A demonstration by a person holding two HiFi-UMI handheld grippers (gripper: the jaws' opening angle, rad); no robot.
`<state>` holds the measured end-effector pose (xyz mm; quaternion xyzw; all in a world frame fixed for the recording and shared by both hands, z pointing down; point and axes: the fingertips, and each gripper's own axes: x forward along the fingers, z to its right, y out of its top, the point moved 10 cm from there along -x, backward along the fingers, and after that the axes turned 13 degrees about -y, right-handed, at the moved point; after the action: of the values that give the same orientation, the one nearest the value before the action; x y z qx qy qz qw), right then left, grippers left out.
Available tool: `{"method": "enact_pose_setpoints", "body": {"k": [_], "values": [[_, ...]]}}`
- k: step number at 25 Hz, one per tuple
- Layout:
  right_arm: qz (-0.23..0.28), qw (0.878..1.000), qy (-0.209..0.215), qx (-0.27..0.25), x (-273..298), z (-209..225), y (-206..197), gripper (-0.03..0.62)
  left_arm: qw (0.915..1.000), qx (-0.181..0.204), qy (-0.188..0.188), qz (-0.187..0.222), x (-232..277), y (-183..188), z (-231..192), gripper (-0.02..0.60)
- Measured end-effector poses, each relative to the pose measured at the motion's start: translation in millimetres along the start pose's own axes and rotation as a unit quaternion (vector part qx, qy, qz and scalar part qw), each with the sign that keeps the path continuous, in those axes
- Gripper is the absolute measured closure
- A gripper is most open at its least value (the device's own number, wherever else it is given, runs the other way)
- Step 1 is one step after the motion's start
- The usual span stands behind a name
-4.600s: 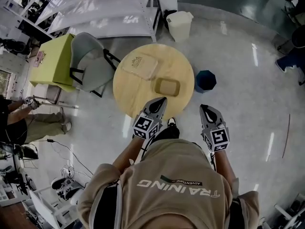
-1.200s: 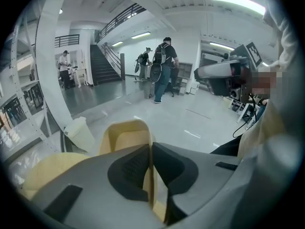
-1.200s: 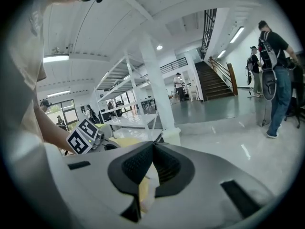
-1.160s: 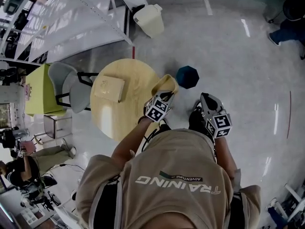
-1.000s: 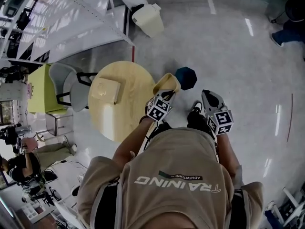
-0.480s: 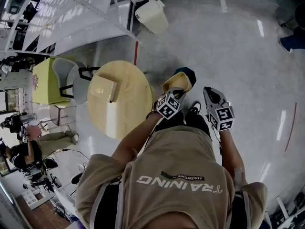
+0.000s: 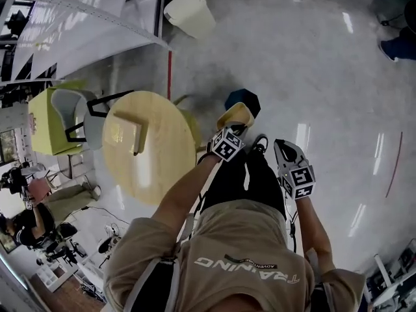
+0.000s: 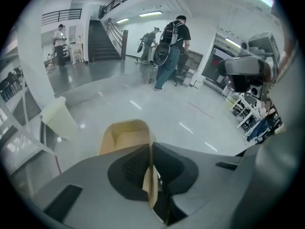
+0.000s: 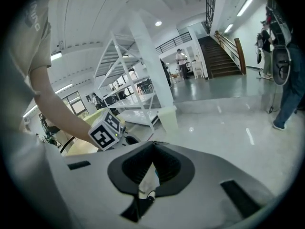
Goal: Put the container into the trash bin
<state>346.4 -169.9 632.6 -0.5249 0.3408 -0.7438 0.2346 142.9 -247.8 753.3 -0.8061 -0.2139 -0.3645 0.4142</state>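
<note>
The tan shallow container [image 7: 235,116] hangs off the table's right side, in front of the dark blue trash bin [image 7: 249,100] on the floor in the head view. My left gripper [image 7: 232,130] is shut on the container's near wall. The left gripper view shows the thin wall [image 8: 151,175] pinched edge-on between the jaws, with the open tray [image 8: 125,136] beyond them. My right gripper [image 7: 280,146] is lower right, above the floor, its jaws together on nothing [image 9: 152,145].
The round wooden table [image 7: 159,168] stands to the left with a flat tan lid [image 7: 122,134] on it. A white lidded bin [image 7: 190,12] stands by the metal shelving [image 7: 78,25]. A grey chair [image 7: 73,112] and a yellow-green cabinet [image 7: 40,114] are far left. People stand in the background.
The left gripper carried the container off the table edge, rightward and down to the dark blue bin. The right gripper also sank. The head view has tilted further over the floor.
</note>
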Motion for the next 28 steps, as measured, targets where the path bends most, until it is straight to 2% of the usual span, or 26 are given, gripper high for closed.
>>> {"method": "enact_pose_setpoints", "body": {"k": [8, 14, 18, 19, 20, 21, 28], "values": [[-0.062, 0.998, -0.001, 0.024, 77.4, 23.2, -71.4, 0.591, 0.9986, -0.030, -0.035, -0.025, 116.7, -44.6, -105.7, 0.554], [-0.091, 0.994, 0.008, 0.054, 119.8, 28.9, -127.1, 0.591, 0.9979, -0.043, -0.035, -0.034, 181.7, -78.3, -157.1, 0.551], [-0.106, 0.992, 0.008, 0.066, 134.4, 36.9, -153.0, 0.591, 0.9983, -0.034, -0.020, -0.042, 204.6, -93.2, -174.8, 0.537], [-0.109, 0.992, 0.007, 0.069, 137.9, 39.2, -158.0, 0.591, 0.9983, -0.035, -0.017, -0.044, 208.8, -96.5, -179.1, 0.522], [-0.111, 0.991, 0.005, 0.072, 141.4, 41.5, -161.8, 0.591, 0.9982, -0.038, -0.015, -0.044, 212.1, -98.9, -183.2, 0.481], [-0.112, 0.991, 0.003, 0.075, 144.4, 43.8, -164.3, 0.591, 0.9980, -0.043, -0.013, -0.044, 214.0, -100.2, -186.6, 0.474], [-0.098, 0.993, 0.008, 0.068, 151.6, 41.9, -147.2, 0.591, 0.9972, -0.063, -0.012, -0.037, 192.2, -98.1, -180.4, 0.474]]}}
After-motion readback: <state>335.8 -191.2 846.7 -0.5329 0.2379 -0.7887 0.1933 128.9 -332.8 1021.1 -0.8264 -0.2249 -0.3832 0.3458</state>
